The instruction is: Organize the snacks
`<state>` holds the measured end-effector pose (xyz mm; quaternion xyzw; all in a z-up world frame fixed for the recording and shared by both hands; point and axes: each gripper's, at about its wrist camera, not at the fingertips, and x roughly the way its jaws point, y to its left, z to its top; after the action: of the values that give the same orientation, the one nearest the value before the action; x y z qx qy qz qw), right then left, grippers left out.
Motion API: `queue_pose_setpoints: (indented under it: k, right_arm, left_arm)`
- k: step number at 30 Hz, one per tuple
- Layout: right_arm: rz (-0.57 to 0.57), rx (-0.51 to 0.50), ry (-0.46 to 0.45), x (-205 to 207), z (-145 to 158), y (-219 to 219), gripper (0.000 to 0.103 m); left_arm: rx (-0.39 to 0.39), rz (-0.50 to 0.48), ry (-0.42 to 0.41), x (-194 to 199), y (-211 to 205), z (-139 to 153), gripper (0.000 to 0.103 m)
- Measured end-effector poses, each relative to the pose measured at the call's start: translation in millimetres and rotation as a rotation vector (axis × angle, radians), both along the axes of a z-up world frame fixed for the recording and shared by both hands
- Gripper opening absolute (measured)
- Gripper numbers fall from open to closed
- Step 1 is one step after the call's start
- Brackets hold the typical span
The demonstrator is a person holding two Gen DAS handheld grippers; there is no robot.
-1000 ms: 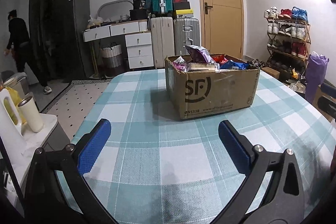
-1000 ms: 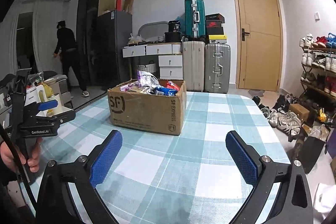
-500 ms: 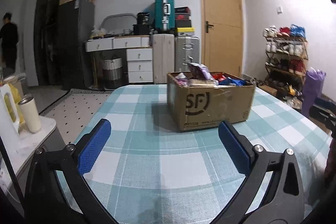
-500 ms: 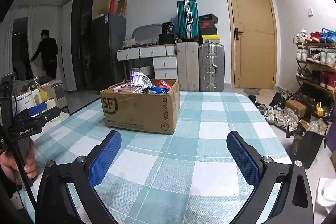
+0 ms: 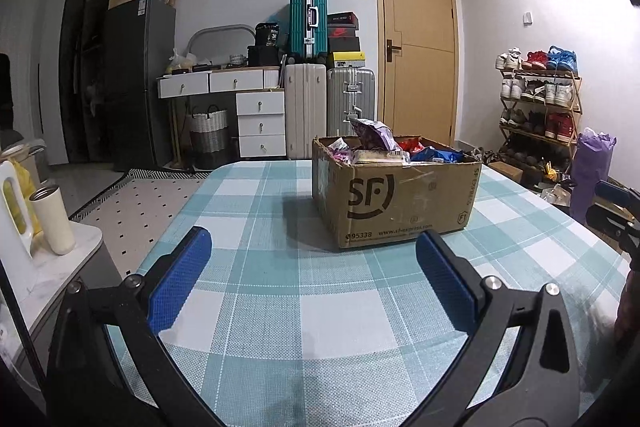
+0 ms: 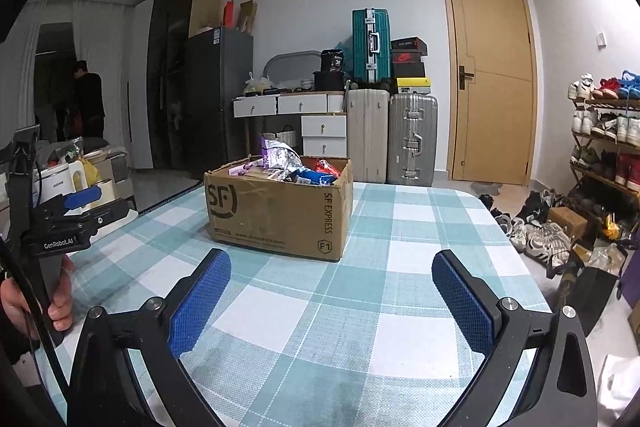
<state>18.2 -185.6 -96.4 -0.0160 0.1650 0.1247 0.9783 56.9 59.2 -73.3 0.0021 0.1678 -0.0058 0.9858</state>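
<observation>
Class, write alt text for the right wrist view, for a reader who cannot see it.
An open cardboard box filled with snack packets sits on a table with a teal checked cloth. The right gripper is open and empty in the foreground, short of the box. At the left edge, a hand holds the left gripper.

the cardboard box carries a large dark "sf" logo on its long side, with "95338" and a web address that seems to read "www.sf-express.com" printed small along the bottom edge. its short side reads "sf express" running vertically, above a shield mark with "f1". the left tongs bear white lettering "genrobot.ai" on the black body. a black container atop the white drawer unit shows the number "36".
</observation>
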Motion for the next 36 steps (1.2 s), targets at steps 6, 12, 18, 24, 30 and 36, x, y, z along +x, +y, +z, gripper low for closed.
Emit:
queue_pose_setpoints:
  k: [6,12,18,24,30,36]
  right_arm:
    - [-0.003,0.005,0.004,-0.8,0.4,-0.9,0.103]
    - [0.014,0.006,0.013,0.8,-0.5,0.3,0.103]
    - [0.009,0.005,0.014,1.3,-0.8,1.5,0.103]
    - [-0.004,0.01,0.017,3.2,-1.3,-0.4,0.103]
    - [-0.009,0.003,0.007,2.8,-1.3,-0.8,0.103]
    - [-0.008,0.002,0.002,0.6,-1.7,-1.1,0.103]
  left_arm:
    - [0.0,-0.001,-0.001,-1.6,-0.4,0.3,0.102]
    - [-0.002,0.007,0.002,-1.4,-0.8,-0.4,0.102]
    - [-0.003,0.005,0.002,-0.7,-0.6,-1.2,0.102]
    - [-0.006,0.01,0.0,-2.0,0.0,-1.2,0.102]
    - [-0.006,0.01,0.002,-2.1,0.4,-0.6,0.102]
    - [-0.006,0.01,0.003,-2.0,0.4,-0.7,0.102]
